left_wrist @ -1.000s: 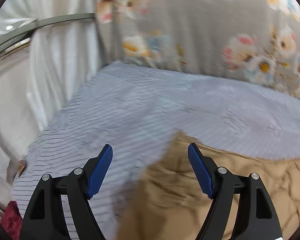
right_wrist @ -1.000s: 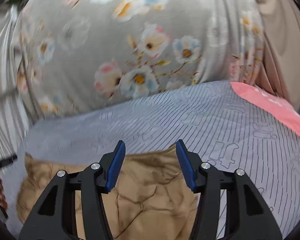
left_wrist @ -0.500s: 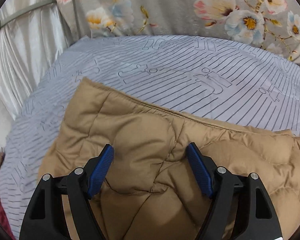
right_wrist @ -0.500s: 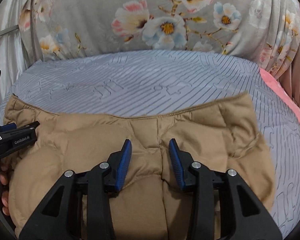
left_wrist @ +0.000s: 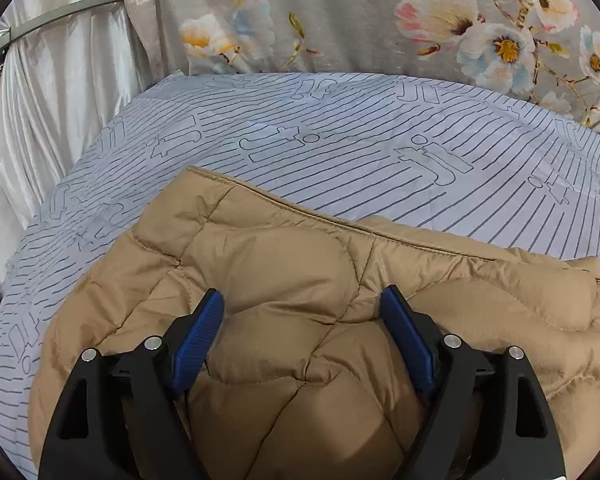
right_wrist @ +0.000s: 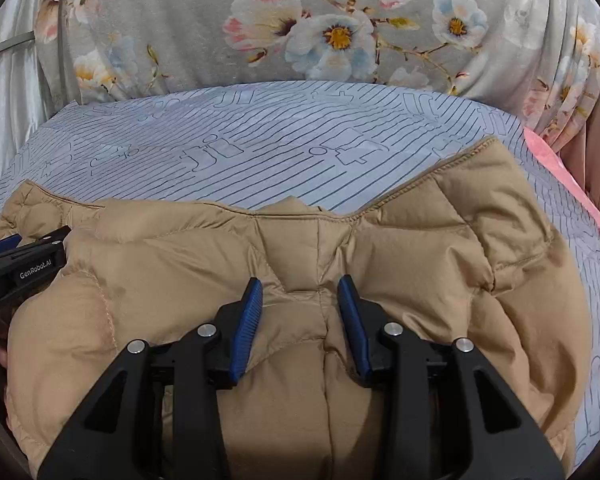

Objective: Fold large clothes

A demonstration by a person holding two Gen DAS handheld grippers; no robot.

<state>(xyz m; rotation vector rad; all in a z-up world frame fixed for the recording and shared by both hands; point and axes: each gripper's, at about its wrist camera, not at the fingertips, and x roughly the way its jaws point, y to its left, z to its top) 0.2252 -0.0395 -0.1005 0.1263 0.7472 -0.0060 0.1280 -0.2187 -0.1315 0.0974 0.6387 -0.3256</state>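
lying spread on a striped bed sheet (left_wrist: 340,140): tan quilted jacket (left_wrist: 300,280), floral curtain (right_wrist: 332,36) behind. left claw (left_wrist: 302,320) spread wide, blue pads bracketing a puffy panel, pressing down, nothing pinched. right claw (right_wrist: 300,312) narrower, partly open, straddling a raised seam fold, grip on it uncertain.

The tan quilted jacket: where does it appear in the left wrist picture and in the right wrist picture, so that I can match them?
Left wrist: the tan quilted jacket fills the lower centre and right, under the open left gripper.
Right wrist: it spans the lower half, under the open right gripper.
Shared landmark: the striped bedsheet below the floral fabric.
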